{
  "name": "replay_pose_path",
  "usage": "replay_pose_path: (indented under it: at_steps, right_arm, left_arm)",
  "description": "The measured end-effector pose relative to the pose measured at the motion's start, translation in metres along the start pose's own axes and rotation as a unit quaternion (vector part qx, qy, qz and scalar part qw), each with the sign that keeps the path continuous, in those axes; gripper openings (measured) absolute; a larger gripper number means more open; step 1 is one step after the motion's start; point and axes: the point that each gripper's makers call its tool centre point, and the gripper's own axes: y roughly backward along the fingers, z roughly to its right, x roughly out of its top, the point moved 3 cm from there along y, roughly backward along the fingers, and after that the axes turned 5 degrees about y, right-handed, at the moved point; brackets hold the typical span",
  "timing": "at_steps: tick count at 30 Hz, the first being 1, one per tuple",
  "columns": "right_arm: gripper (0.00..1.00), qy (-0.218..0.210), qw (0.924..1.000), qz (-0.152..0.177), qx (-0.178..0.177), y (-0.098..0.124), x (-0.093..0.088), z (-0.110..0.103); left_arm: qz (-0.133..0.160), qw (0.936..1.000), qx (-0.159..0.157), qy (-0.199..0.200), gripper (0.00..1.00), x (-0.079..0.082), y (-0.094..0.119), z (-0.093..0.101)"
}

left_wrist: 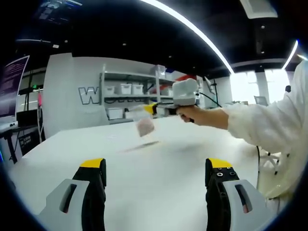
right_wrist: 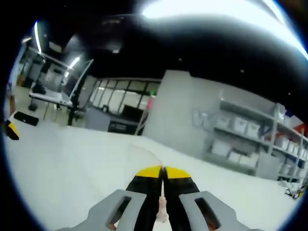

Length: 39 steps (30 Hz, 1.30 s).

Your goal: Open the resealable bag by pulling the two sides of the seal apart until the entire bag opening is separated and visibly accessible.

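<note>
A clear, crinkled resealable bag with a pinkish lump inside is held aloft over the smooth white table, pinched at its thin upper edge by the right gripper, whose yellow-tipped jaws are pressed together on the film. The left gripper is kept low and near the tabletop, jaws spread wide with nothing between them. A white-sleeved hand is seen around the right gripper's handle.

Lab: white table, bin shelving.
</note>
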Motion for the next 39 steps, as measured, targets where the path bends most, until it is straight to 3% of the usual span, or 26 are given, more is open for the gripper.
replay_pose_path:
  at_steps: [29, 39]
  right_arm:
    - [0.0, 0.013, 0.9999, 0.0, 0.005, 0.004, -0.004, -0.002]
    - [0.0, 0.025, 0.9996, 0.001, 0.017, 0.01, -0.004, -0.011]
  left_arm:
    - [-0.002, 1.0, 0.004, -0.002, 0.83, -0.002, 0.001, 0.0]
    - [-0.001, 1.0, 0.006, 0.0, 0.83, -0.003, 0.002, -0.001]
